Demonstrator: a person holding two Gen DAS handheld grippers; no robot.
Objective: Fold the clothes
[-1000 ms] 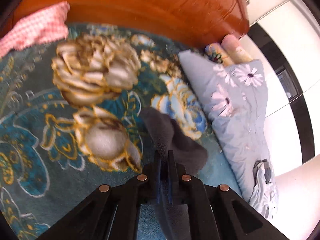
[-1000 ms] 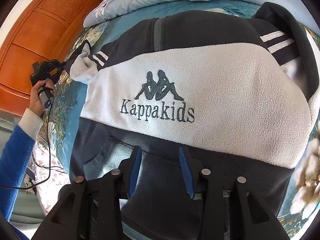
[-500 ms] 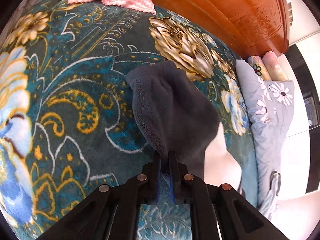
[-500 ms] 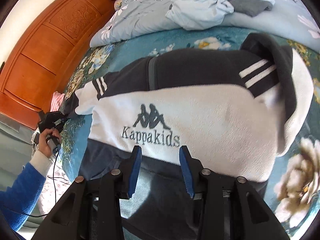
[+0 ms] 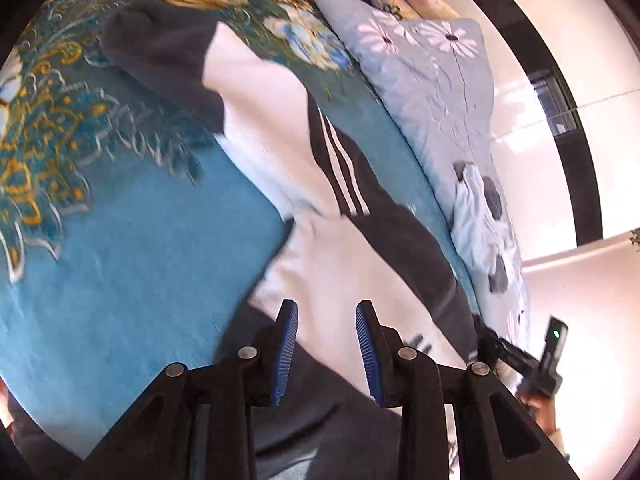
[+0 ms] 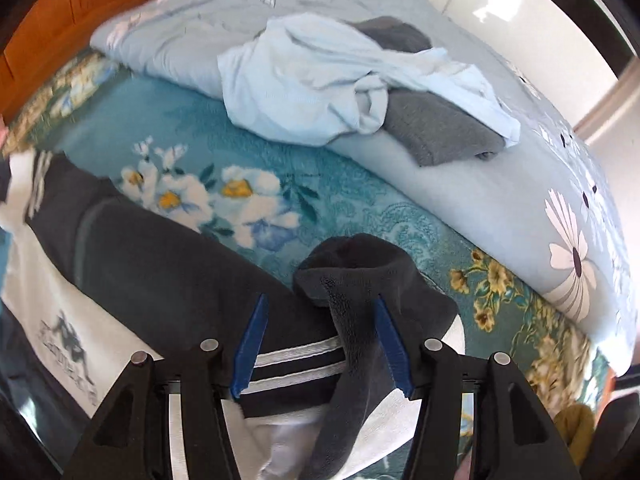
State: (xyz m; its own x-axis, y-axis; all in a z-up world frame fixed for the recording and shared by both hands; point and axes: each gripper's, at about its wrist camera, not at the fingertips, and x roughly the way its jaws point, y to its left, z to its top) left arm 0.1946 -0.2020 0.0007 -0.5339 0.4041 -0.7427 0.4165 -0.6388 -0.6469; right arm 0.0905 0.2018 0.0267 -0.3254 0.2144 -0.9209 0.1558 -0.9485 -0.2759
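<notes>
A black-and-white fleece sweatshirt [image 5: 340, 248] lies spread on the teal floral blanket [image 5: 120, 240]. Its left sleeve [image 5: 240, 92] stretches away up-left, lying flat. My left gripper [image 5: 326, 312] is open and empty over the sweatshirt's white body. In the right wrist view my right gripper [image 6: 320, 308] is open over the sweatshirt [image 6: 160, 264], and the dark cuff of the right sleeve [image 6: 360, 280] stands up between its jaws, ungripped. The printed logo [image 6: 68, 336] shows at the left.
A folded pale blue floral duvet [image 6: 500, 200] lies along the far side with a light blue garment [image 6: 320, 80] and a grey one [image 6: 440, 132] piled on it. The wooden headboard [image 6: 52, 32] stands behind. My right gripper shows in the left wrist view [image 5: 540, 364].
My left gripper has let go of the left sleeve's cuff, opened and swung over the sweatshirt's body. My right gripper has moved from the hem to the right sleeve's cuff.
</notes>
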